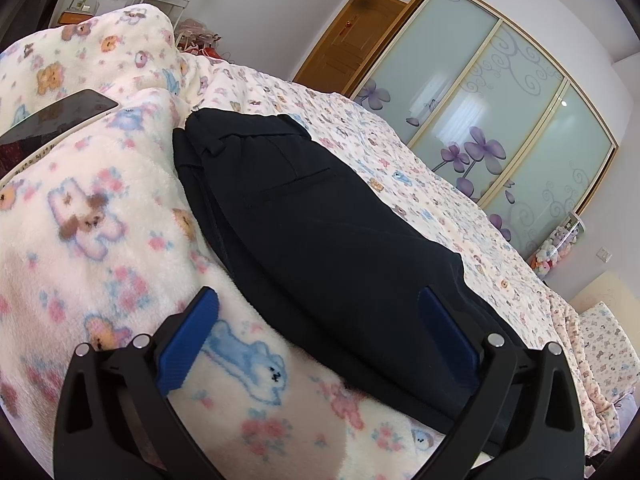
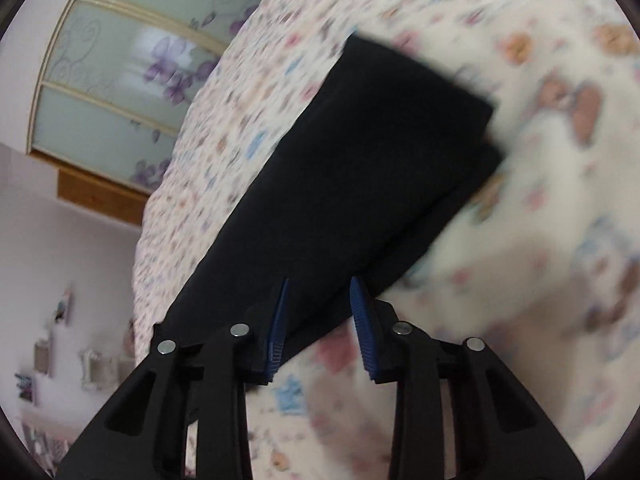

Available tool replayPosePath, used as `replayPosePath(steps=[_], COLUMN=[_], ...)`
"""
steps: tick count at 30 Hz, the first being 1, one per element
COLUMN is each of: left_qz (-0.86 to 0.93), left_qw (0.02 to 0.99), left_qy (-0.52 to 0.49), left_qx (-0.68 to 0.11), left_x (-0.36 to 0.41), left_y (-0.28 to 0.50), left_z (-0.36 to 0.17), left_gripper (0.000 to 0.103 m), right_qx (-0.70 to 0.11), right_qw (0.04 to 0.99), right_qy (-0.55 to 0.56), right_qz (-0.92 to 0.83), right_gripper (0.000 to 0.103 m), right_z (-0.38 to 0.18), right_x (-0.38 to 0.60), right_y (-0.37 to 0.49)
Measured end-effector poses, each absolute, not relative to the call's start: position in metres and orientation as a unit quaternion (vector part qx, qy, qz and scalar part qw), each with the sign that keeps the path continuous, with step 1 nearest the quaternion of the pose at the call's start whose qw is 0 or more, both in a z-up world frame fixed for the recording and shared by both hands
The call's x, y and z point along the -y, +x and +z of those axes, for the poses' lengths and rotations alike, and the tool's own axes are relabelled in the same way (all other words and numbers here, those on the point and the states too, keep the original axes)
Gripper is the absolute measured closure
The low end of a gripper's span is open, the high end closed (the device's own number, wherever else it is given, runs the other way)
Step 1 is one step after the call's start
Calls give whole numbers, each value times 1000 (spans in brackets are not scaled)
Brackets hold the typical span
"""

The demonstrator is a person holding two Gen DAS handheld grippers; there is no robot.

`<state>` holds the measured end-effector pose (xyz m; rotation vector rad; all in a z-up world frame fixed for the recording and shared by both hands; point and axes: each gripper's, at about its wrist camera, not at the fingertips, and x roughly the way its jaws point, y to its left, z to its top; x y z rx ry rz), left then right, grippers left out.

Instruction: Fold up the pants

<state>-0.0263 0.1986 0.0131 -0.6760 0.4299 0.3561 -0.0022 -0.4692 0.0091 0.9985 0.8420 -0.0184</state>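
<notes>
Black pants (image 1: 320,216) lie folded lengthwise on the bed, with the waistband at the far end and a back pocket facing up. My left gripper (image 1: 320,316) hangs open and wide over their near end. One of its fingers (image 1: 448,332) is above the black cloth, the other above the fleece blanket. The right wrist view is blurred. In it the pants (image 2: 360,152) show stacked layers, and my right gripper (image 2: 320,282) stands narrowly open at their near edge. Its blue pads (image 2: 362,320) show a gap and do not press on the cloth.
A teddy-print fleece blanket (image 1: 100,240) is heaped at the left, with a dark phone or tablet (image 1: 60,116) lying on it. The patterned bed sheet (image 1: 440,184) stretches right toward a wardrobe with floral glass doors (image 1: 500,120) and a wooden door (image 1: 352,40).
</notes>
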Motion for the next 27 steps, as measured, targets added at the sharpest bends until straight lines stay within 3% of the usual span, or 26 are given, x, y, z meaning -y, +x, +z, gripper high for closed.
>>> replayPosePath(steps=[7,9,10,15,21,27], left_qz=[172,171,171,167,167,154], left_qw=[905,905,906,905,905,906], left_qy=[-328,-327,-327,-332,-332,-344], left_qx=[-208,-209,-209,-207,-207,-195], left_x=[-198,-198,-197,-199,-199,-202], left_y=[-27,-27,-27,-29,-30,-35], left_z=[13,12,11,10,10,12], left_gripper=[2,2,2,2,2,2], right_qx=[-409,-402,-393,-325,-395,-368], right_qw=[791,800,805,837,810,843], right_qy=[453,441,441,440,429,383], right_qz=[-40,-53,-55,-27,-61,-78], right_gripper=[72,99,100,101,98,93], right_z=[4,5,7,35,1,36], right_x=[458,457,456,450,449,432], right_y=[11,15,14,-12,-3,-20])
